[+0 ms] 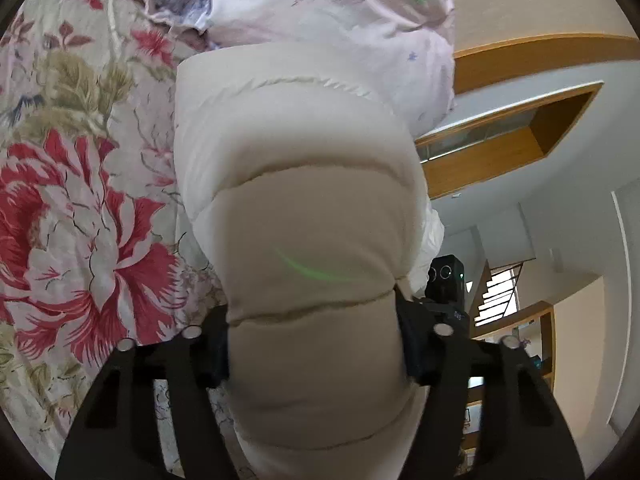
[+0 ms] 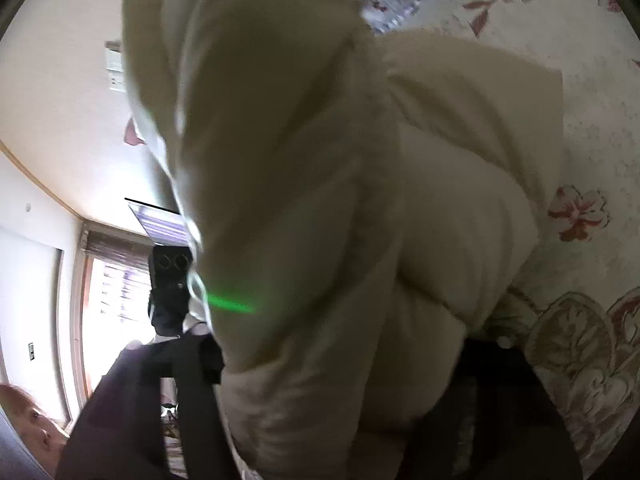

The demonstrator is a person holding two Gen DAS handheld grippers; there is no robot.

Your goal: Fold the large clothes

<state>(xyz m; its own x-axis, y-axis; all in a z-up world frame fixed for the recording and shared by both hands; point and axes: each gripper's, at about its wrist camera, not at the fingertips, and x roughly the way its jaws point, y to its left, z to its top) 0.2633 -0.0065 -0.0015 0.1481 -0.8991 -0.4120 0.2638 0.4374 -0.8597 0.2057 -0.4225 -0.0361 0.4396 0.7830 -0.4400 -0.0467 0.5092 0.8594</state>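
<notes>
A cream quilted puffer jacket (image 1: 304,208) is clamped between the left gripper (image 1: 316,352) fingers at frame centre; its bunched bulk is gripped by the right gripper (image 2: 340,364), above the floral bedspread (image 1: 80,208).

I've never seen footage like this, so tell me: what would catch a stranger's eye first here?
The puffy cream quilted coat fills the middle of both views, pinched between each gripper's black jaws and lifted up. Behind it lies a floral bedspread with a big red bloom on the left of the left wrist view. A thin green streak of light crosses the coat in the right wrist view.
</notes>
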